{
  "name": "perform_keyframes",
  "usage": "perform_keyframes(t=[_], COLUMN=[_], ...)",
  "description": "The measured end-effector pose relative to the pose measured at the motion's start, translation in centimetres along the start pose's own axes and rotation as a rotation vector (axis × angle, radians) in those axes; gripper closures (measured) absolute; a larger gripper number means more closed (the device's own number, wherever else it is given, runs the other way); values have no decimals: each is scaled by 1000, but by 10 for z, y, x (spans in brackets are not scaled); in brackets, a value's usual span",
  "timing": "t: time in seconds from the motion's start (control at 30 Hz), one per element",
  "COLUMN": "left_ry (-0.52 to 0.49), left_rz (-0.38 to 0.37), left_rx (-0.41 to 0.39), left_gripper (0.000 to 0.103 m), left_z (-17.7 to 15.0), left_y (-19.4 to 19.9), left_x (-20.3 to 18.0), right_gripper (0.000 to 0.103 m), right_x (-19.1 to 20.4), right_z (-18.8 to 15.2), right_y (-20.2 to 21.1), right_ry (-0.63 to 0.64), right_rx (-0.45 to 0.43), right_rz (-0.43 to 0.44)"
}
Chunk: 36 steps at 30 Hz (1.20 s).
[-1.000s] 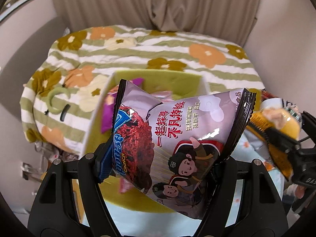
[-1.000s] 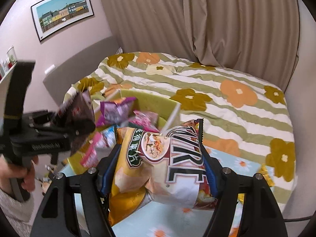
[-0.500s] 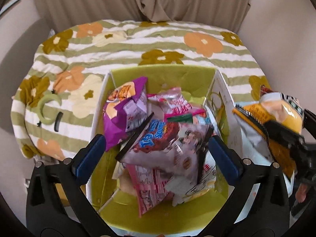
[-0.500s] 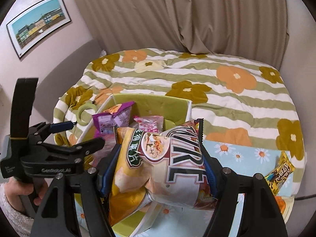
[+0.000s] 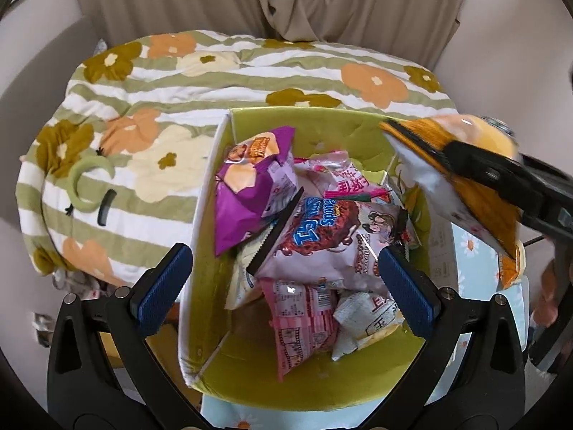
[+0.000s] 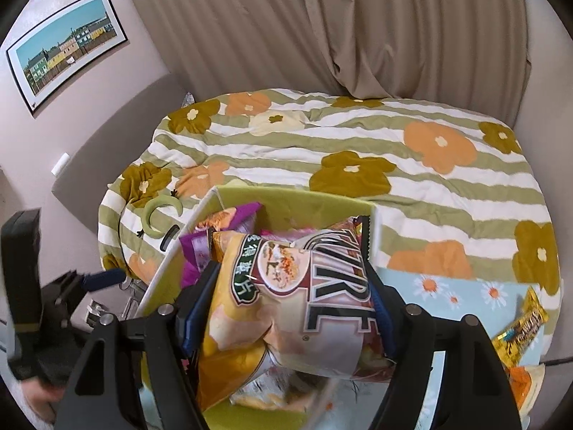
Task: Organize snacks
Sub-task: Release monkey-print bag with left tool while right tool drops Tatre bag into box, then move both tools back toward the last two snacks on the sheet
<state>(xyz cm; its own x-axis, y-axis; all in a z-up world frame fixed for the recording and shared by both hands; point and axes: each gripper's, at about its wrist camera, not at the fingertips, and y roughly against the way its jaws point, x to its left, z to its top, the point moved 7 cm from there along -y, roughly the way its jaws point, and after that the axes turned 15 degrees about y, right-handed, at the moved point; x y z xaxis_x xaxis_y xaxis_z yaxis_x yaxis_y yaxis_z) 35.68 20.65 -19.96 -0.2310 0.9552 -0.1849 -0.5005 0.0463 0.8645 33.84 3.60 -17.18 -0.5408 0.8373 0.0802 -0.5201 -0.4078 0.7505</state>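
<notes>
Bedspread point(image 5: 222, 82), green-and-white stripes with orange and brown flowers, fills the background below beige curtains point(image 6: 322, 28). Green storage box point(image 5: 361, 123) with white outer walls sits at the bed's near edge, beside a blue daisy-print cloth point(image 6: 447, 286).

Box contents: purple snack bag point(image 5: 247, 190) at back left; pale lilac chocolate-ball bag with cartoon monkey point(image 5: 329, 240) lying on top of the pile at centre; pink packets point(image 5: 304, 315) beneath and behind it; white packet point(image 5: 365, 319) at front right.

Left gripper point(image 5: 284, 281): jaws spread wide, blue pads clear of everything, nothing between them; hovers over the box, left finger outside the box wall.

Right gripper point(image 6: 286, 308): grasps a yellow-and-white chip bag point(image 6: 286, 286) across its width, pads pressing both sides, jaws starting to open. Bag hangs over the right rim of the box, tilted.

Small yellow wrapped snack point(image 6: 519, 329) lies on the daisy cloth, far right. Green crescent-shaped item point(image 5: 86, 179) rests on the bedspread, left of the box.
</notes>
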Motion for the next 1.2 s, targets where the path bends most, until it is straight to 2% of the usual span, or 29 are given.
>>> perform_keyframes(t=[0.2, 0.27, 0.3, 0.43, 0.6, 0.8, 0.97, 1.2], left_ry=[-13, -11, -10, 7, 21, 0, -32, -85], left_rz=[17, 20, 22, 22, 8, -20, -73, -139], left_rx=[1, 4, 7, 23, 27, -8, -38, -63], left_gripper=[1, 1, 1, 1, 1, 1, 1, 1], left_z=[-2, -5, -7, -19, -27, -24, -22, -29], left_y=[-3, -3, -4, -7, -5, 17, 38, 55], left_x=[10, 15, 18, 28, 31, 19, -5, -65], right_gripper=[27, 4, 1, 1, 1, 1, 1, 1], right_x=[2, 2, 3, 10, 17, 18, 9, -30], right_z=[12, 11, 9, -4, -15, -16, -27, -63], right_y=[-31, -32, -31, -21, -11, 20, 63, 118], right_ry=[-25, -34, -34, -20, 6, -1, -38, -90], right_rx=[9, -8, -17, -47, -35, -67, -93, -90], right_rz=[-18, -22, -22, -53, -77, -99, -150, -257])
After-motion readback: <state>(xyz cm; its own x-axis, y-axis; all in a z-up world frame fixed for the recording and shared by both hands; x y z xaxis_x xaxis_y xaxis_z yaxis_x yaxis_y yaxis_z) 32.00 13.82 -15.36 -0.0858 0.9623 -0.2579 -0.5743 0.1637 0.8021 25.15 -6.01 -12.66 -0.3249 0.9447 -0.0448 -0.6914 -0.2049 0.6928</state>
